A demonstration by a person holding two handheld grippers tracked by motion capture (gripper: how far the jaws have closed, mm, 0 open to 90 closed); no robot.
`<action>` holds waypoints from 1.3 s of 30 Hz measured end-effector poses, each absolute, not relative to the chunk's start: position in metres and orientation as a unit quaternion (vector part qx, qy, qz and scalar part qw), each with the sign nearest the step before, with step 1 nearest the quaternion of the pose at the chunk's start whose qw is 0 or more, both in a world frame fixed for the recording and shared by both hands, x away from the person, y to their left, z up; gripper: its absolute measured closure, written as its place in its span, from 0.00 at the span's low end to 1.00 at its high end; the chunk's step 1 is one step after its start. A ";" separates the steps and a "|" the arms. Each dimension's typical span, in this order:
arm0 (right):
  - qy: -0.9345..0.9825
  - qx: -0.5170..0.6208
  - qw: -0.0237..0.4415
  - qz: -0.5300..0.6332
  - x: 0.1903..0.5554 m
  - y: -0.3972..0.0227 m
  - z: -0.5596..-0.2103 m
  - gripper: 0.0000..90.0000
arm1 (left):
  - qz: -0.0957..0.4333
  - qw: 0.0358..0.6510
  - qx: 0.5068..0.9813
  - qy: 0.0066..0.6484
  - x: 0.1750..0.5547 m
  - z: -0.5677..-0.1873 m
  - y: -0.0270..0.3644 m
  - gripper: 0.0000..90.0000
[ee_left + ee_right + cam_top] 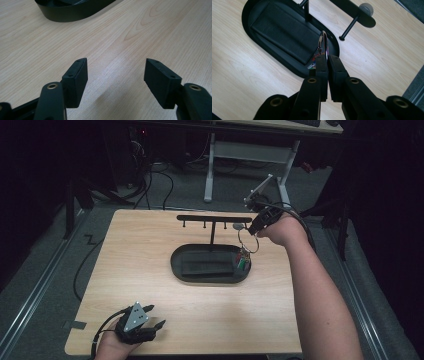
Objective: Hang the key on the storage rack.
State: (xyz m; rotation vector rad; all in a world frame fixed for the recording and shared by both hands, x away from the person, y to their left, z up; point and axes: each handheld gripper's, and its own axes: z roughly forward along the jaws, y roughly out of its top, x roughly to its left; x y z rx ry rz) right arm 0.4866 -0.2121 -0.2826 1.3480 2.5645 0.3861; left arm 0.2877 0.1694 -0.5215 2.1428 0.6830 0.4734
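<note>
My right gripper (pixel 255 228) hovers by the right end of a black T-shaped hook rack (pixel 215 218), shut on a metal key ring (pixel 248 240). Small red and green tags (pixel 243 261) dangle from the ring over the right end of the black oval tray (pixel 176 262). In the right gripper view the jaws (pixel 327 58) pinch the ring (pixel 323 41) edge-on, just short of a hook peg (pixel 348 27) under the rack's bar. My left gripper (pixel 157 316) rests low at the table's front left. Its jaws (pixel 116 75) stand open over bare wood with nothing between them.
A flat dark pad (pixel 284 35) lies inside the tray (pixel 247 17), and the rack's post rises from it. The tray's rim (pixel 70 12) lies far ahead of the left jaws. Beyond the wooden table (pixel 150 245) are a desk frame (pixel 250 155) and floor cables.
</note>
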 end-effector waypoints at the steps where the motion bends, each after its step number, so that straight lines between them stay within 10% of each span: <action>1: 0.871 0.460 0.110 0.132 0.490 -0.212 -0.284 0.98 | 0.190 0.408 0.851 0.270 0.288 -0.522 0.169 0.40; 39: 0.836 0.509 0.130 0.157 0.530 -0.219 -0.308 0.87 | 0.211 0.388 0.862 0.249 0.285 -0.525 0.166 0.40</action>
